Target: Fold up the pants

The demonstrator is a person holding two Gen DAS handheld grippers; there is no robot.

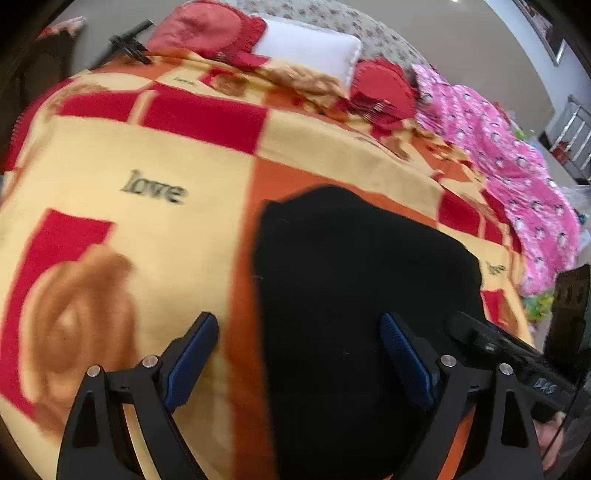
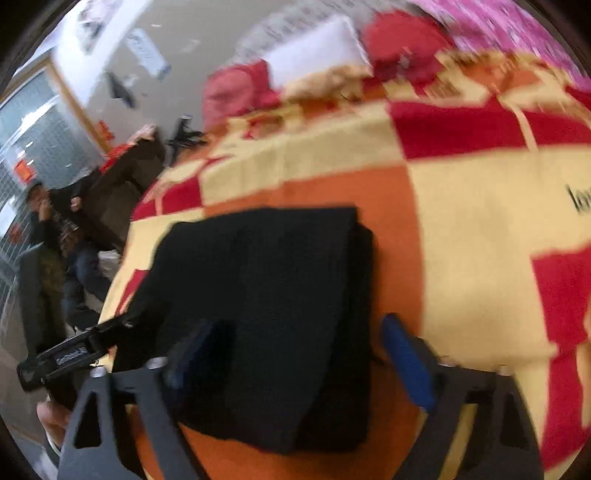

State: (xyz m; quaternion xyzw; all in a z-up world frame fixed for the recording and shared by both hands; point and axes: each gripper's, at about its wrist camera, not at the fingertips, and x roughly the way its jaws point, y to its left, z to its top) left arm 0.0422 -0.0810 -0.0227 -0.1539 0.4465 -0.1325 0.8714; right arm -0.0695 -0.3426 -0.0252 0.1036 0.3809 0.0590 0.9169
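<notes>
The black pants (image 1: 354, 295) lie folded into a compact stack on the yellow, red and orange bed blanket (image 1: 147, 155). My left gripper (image 1: 299, 332) is open and empty, hovering above the stack's left edge. In the right wrist view the pants (image 2: 273, 314) show as a layered rectangular bundle. My right gripper (image 2: 303, 339) is open and empty, just above the bundle's near end. The other gripper's black body shows at the right edge of the left wrist view (image 1: 517, 354) and at the left of the right wrist view (image 2: 74, 354).
A white pillow (image 1: 310, 48), red cushions (image 1: 207, 29) and a pink patterned cloth (image 1: 509, 162) lie at the head and right side of the bed. A seated person (image 2: 55, 229) is beyond the bed's left edge. A black tripod-like object (image 1: 125, 44) lies near the far corner.
</notes>
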